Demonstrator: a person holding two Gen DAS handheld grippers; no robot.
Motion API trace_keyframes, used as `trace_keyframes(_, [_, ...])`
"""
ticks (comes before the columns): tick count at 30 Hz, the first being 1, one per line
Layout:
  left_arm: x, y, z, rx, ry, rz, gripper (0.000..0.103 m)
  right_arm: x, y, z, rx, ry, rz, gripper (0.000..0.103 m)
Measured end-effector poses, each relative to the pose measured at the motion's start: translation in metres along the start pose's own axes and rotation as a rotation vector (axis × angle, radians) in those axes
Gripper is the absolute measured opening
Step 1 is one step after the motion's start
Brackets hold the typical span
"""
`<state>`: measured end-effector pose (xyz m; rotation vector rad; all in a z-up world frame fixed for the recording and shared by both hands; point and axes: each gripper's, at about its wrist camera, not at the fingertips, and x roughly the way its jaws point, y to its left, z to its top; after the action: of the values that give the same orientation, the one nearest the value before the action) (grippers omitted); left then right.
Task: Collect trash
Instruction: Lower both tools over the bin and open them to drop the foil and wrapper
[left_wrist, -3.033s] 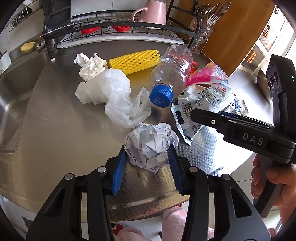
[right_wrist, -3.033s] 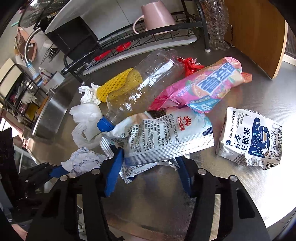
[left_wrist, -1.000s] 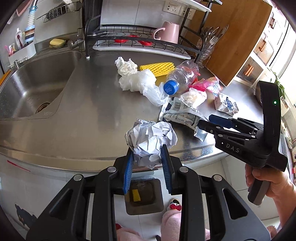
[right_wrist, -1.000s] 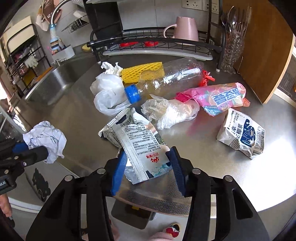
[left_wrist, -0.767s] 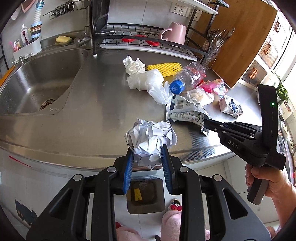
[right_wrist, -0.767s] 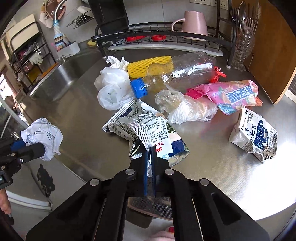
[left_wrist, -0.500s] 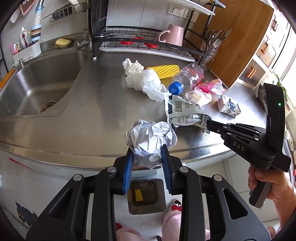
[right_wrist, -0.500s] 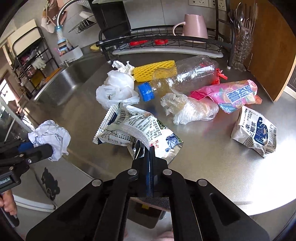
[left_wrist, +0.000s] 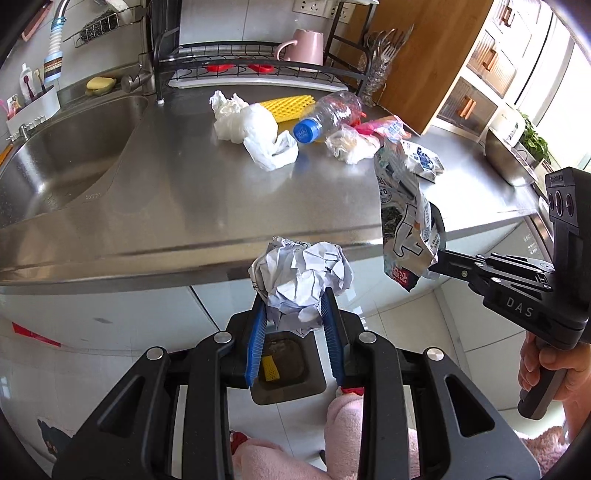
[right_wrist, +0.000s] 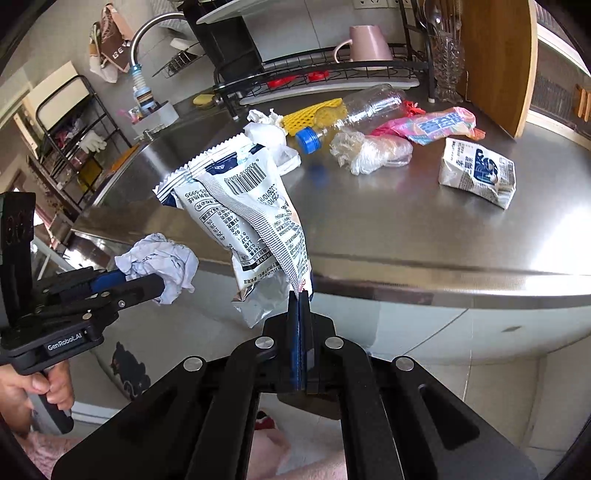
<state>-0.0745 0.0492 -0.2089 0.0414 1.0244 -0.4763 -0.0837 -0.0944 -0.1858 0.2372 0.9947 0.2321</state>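
Observation:
My left gripper is shut on a crumpled white paper ball, held in front of the steel counter's edge and above a dark bin on the floor. My right gripper is shut on the edge of a silver snack wrapper, which hangs lifted off the counter; it also shows in the left wrist view. The paper ball shows at the left of the right wrist view.
On the counter lie a white plastic bag, yellow foam net, a clear bottle with blue cap, a clear bag, a pink wrapper and a milk carton. A sink is left, a dish rack behind.
Both grippers have pulled back from the counter past its front edge. The right gripper has lifted the snack wrapper clear of the counter. The left still holds the paper ball.

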Motion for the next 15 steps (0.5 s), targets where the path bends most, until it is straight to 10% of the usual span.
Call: trace_keyframes(15, [0.072,0.002,-0.076,0.006,0.216,-0.045,0.028,0.049,-0.013,-0.105,0.133,0.248,-0.036,0.002])
